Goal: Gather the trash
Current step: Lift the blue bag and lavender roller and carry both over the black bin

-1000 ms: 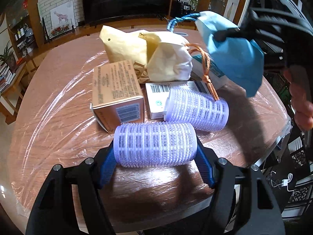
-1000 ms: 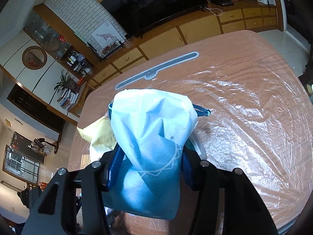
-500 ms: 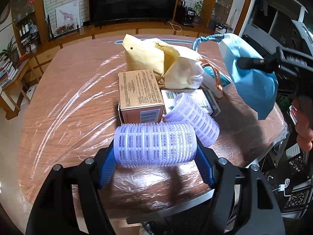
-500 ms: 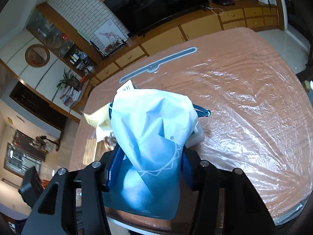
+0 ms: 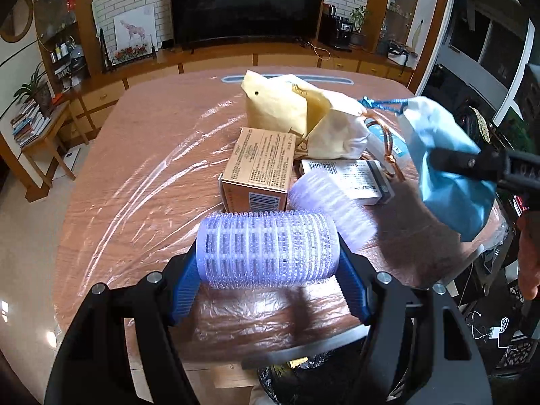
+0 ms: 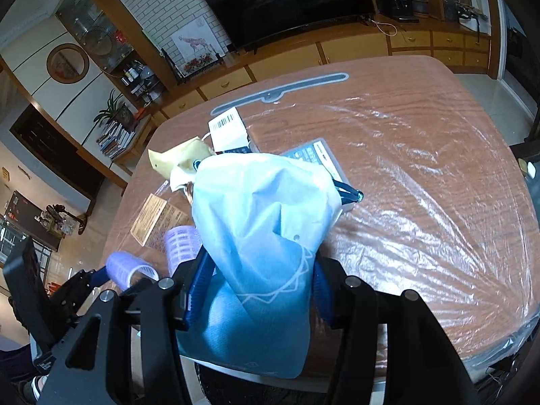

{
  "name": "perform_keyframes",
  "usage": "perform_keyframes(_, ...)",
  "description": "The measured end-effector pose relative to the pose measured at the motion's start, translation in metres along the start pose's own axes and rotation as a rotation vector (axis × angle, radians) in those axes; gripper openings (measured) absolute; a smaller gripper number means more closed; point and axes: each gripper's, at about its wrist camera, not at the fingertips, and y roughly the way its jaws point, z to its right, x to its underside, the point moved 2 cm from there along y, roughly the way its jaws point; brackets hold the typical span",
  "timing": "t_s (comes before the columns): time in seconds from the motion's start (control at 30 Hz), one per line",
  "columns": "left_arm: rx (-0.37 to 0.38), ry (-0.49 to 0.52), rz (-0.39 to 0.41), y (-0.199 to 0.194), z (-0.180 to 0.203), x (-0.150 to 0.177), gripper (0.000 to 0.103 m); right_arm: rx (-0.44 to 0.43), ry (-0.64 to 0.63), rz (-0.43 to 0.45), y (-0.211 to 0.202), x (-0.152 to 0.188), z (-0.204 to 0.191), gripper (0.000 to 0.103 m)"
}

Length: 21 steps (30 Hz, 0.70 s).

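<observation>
Left wrist view: left gripper [image 5: 268,248] clamped on hair roller [image 5: 266,248], long axis crosswise between the fingers. Right gripper [image 6: 258,281] pinching blue bag [image 6: 260,246], hanging down.

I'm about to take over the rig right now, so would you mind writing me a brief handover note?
Left gripper: shut on a purple hair roller, held above the near table edge.
Right gripper: shut on a blue drawstring bag, lifted off the table.
On the table: second roller, brown carton, white box, cream bags.
Below the near edge a dark bin partly shows, likely the drop spot.
Done: two items picked up. Left: drop both, then collect the rest.
</observation>
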Motion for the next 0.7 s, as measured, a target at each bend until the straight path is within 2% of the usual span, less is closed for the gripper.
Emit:
perform_keyframes(0.27,-0.005,-0.052,0.020,-0.011,-0.006,-0.001,0.072,-0.015,-0.001,-0.008,-0.005,0.009,0.001,0.051)
perform_keyframes(0.7,-0.006,-0.061,0.046,-0.024,-0.004,0.004,0.072,-0.058,-0.051,-0.025,-0.024,0.033,-0.009,0.051)
